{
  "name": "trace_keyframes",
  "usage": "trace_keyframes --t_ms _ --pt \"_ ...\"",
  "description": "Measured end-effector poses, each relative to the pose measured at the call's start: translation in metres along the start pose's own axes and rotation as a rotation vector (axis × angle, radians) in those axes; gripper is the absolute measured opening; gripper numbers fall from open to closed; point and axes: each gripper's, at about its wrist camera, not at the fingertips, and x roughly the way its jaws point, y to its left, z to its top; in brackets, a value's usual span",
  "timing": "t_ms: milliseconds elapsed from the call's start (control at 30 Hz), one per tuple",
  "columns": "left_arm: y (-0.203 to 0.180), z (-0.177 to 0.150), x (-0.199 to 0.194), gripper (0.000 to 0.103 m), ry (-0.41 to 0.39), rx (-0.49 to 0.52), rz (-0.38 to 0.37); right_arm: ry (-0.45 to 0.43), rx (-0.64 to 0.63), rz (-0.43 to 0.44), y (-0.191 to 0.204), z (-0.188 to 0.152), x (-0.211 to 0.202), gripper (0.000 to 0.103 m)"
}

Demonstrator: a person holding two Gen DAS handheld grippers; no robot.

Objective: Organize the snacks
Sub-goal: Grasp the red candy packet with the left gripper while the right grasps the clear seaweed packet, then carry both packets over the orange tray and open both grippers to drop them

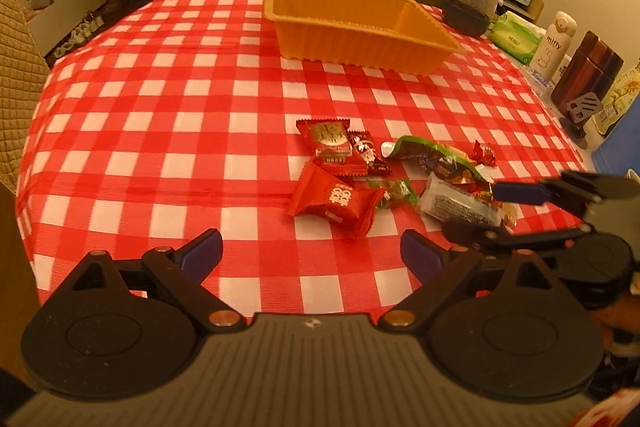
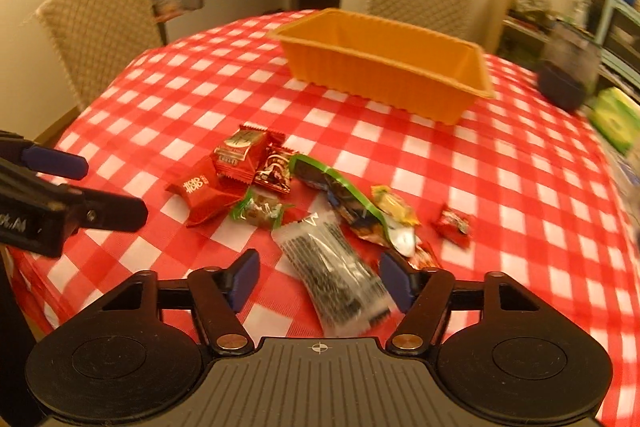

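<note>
You are working over the bench (image 2: 500, 187), where the orange bin (image 2: 384, 75) is sitting empty at the far side, ready for sorting. The snacks are lying loose between it and you. You are holding the right hand-held gripper (image 2: 320, 281) released, straddling the clear packet (image 2: 336, 283), probably for pickup. The left hand-held gripper (image 1: 312, 253) is hovering released, short of the red pillow packet (image 1: 336, 201).

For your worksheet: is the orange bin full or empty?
Empty: the orange bin shows bare inner walls; the snacks lie outside it.
</note>
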Motion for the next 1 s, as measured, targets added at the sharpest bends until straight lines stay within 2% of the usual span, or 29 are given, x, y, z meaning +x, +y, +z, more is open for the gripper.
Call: trace_keyframes --t_ms 133,167,233,333,567,633,667,833,1000 --pt "0.001 -0.005 0.009 0.095 0.022 -0.007 -0.007 0.040 -0.023 -0.008 -0.003 0.001 0.015 0.062" --pt "0.002 -0.006 0.011 0.095 0.027 -0.009 -0.006 0.051 -0.016 -0.012 -0.004 0.000 0.017 0.056" --pt "0.004 -0.007 0.013 0.095 0.030 -0.015 -0.006 0.060 -0.005 -0.023 -0.002 -0.001 0.017 0.050" --pt "0.007 -0.007 0.015 0.095 0.030 -0.028 -0.003 0.055 0.037 0.021 -0.002 -0.003 0.013 0.049" --pt "0.012 -0.007 0.017 0.095 0.026 -0.058 0.003 0.061 0.034 0.013 0.002 -0.006 0.018 0.049" --pt "0.013 -0.005 0.019 0.095 0.021 -0.060 0.007 0.058 0.056 0.026 0.000 -0.007 0.017 0.044" --pt "0.012 -0.004 0.020 0.095 0.016 -0.053 0.005 0.056 0.073 0.037 -0.001 -0.007 0.016 0.040" --pt "0.006 0.005 0.029 0.092 -0.035 0.043 -0.040 0.036 0.123 0.043 -0.007 -0.010 0.008 0.039" --pt "-0.002 0.015 0.046 0.079 -0.030 0.118 -0.085 0.023 0.155 0.027 -0.011 -0.013 0.001 0.039"
